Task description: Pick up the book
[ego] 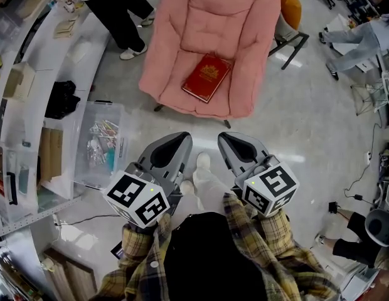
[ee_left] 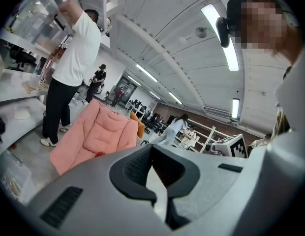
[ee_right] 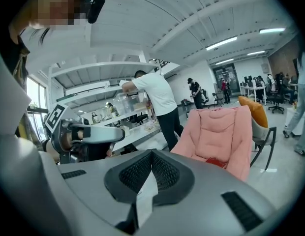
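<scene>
I hold my 2 grippers side by side, both short of the pink armchair (ego: 210, 17) and pointing toward it. My left gripper (ego: 177, 140) has its jaws pressed together with nothing between them. My right gripper (ego: 235, 140) is the same, jaws closed tight and empty. The red book (ego: 207, 76) lies flat on the armchair's seat, gold crest up and turned at an angle, well apart from both grippers. A person in a white shirt (ee_right: 157, 95) stands just left of the armchair. An orange chair (ego: 288, 2) sits behind the armchair's right side.
</scene>
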`<state>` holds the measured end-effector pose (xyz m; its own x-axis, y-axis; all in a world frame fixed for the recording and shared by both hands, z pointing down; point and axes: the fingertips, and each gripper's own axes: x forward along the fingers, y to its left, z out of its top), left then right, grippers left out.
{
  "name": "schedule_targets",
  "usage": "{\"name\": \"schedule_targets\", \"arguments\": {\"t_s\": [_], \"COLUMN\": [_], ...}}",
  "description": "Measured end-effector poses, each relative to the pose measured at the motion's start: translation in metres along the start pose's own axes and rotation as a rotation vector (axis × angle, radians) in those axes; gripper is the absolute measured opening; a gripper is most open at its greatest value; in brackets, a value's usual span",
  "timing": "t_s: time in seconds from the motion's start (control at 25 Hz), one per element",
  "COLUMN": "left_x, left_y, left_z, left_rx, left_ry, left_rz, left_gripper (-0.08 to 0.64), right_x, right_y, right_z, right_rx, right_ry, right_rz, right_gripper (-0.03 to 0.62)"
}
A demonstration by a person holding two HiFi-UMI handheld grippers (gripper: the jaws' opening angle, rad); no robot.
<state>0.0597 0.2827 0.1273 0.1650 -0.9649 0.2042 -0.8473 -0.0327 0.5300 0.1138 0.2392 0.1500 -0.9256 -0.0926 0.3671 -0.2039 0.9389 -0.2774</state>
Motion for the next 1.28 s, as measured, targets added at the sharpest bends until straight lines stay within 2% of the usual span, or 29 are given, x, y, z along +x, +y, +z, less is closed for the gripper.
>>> {"name": "schedule_targets", "arguments": {"t_s": [0.24, 0.52, 0.84, 1.0, 1.28], "left_x": [0.048, 0.091, 0.109, 0.115, 0.143], "left_y": [0.01, 0.01, 0.027, 0.048, 0.095], "left_z": [0.034, 0.057, 0.08, 0.091, 0.123], "left_rx": [0.019, 0.043, -0.005, -0.05, -0.036], "left_ry": [-0.028, -0.058, -0.103, -0.134, -0.081], "left_rz": [0.011, 0.018, 0.005, -0.031, -0.103], "left_gripper": [0.005, 0.005, 0.005, 0.005, 0.005], "right_x": [0.009, 0.007, 0.014, 0.028, 0.078], "right_y": [-0.046, -0.09, -0.116, -0.126, -0.145], "right_z": [0.031, 0.044, 0.049, 0.048, 0.064], "right_rx": [-0.012, -0.021, 0.005, 0.028, 0.077], "right_ry": [-0.017, -0.034, -0.035, -0.033, -0.044], "right_rz": [0.002, 0.001, -0.024, -0.047, -0.119], "right_gripper": [0.017, 0.017, 0.017, 0.017, 0.017]}}
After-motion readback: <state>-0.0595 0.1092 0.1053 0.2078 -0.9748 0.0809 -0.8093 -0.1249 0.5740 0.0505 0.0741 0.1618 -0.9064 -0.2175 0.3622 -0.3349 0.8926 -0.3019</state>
